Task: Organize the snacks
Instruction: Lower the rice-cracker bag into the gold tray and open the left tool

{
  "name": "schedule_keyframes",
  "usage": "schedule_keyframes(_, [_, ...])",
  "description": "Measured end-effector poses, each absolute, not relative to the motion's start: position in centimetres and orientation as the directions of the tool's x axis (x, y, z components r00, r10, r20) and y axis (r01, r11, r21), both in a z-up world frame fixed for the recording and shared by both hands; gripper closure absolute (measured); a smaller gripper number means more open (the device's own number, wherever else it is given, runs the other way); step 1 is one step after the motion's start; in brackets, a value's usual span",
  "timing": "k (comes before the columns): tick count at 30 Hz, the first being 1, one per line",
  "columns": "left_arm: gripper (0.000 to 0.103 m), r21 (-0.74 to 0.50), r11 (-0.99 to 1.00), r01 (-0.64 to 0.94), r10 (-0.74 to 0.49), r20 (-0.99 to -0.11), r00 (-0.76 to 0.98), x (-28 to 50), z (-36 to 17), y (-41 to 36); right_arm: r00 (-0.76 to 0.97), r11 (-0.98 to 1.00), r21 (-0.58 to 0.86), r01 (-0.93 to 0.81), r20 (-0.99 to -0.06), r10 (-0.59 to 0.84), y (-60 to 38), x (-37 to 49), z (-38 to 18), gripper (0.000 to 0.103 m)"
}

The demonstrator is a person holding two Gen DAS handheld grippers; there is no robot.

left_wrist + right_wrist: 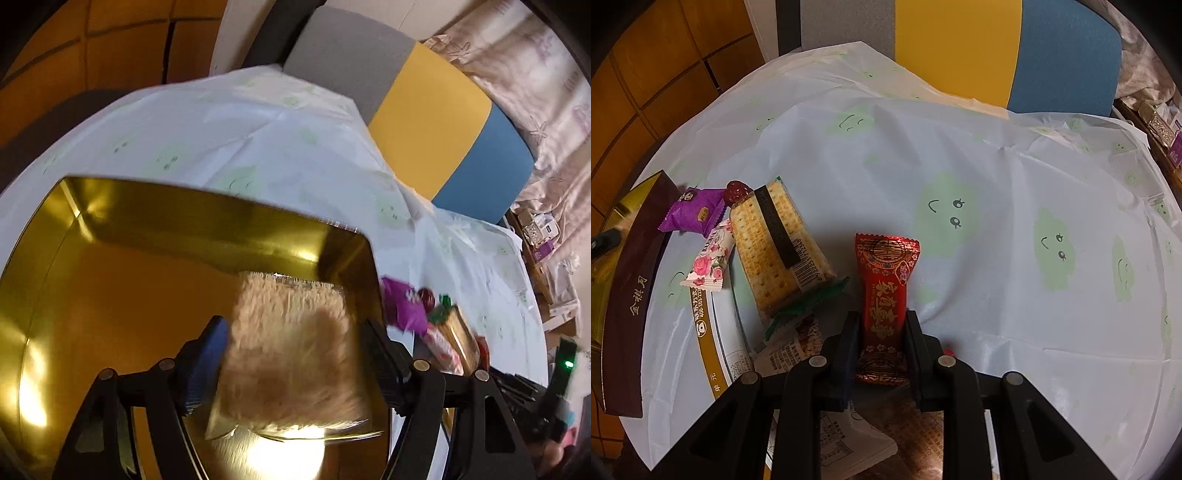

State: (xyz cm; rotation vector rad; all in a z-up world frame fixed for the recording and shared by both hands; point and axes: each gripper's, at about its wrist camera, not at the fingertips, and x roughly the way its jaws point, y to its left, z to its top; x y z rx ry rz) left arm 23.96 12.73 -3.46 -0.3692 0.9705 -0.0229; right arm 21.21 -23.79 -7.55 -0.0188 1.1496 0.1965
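Note:
My left gripper (pixel 295 339) is over the open gold tin (pixel 110 295), with its jaws around a clear pack of pale brown snack (pixel 291 350) inside the tin's right corner. My right gripper (pixel 881 328) is shut on a red candy packet (pixel 884 295) just above the tablecloth. Left of it lie a cracker pack (pixel 779 247), a rose-print packet (pixel 709 262), a purple packet (pixel 694 214) and a red date (pixel 737 190). The purple packet (pixel 402 302) also shows beside the tin in the left wrist view.
The tin's brown outer wall (pixel 628 295) stands at the left of the right wrist view. A white cloth with green cloud faces (pixel 960 210) covers the round table. A grey, yellow and blue chair back (pixel 424 122) stands behind. Papers lie under my right gripper.

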Motion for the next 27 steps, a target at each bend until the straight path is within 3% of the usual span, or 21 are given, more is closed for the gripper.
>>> schedule_keyframes(9, [0.028,-0.279,0.953,-0.120,-0.141,-0.758,0.637,20.7,-1.2,12.3,0.401,0.984,0.099,-0.151,-0.903,0.152,-24.3,21.4,-7.7,0.080])
schedule_keyframes(17, [0.027,-0.212,0.970,0.121,-0.235,-0.683,0.692,12.4,1.1,7.0,0.423,0.987,0.092,-0.135,-0.895,0.141,-24.4,20.9,-7.7,0.080])
schedule_keyframes(23, [0.027,-0.202,0.932,0.302,-0.355,-0.683,0.638,7.3,-0.1,1.9,0.442,0.992,0.064,-0.106,-0.891,0.104,-23.8,20.2,-7.5,0.081])
schedule_keyframes(27, [0.028,-0.146,0.908,0.392,-0.372,-0.711,0.597,4.5,-2.2,-1.1,0.438,0.992,0.082,-0.100,-0.891,0.118,-23.8,20.0,-7.1,0.081])
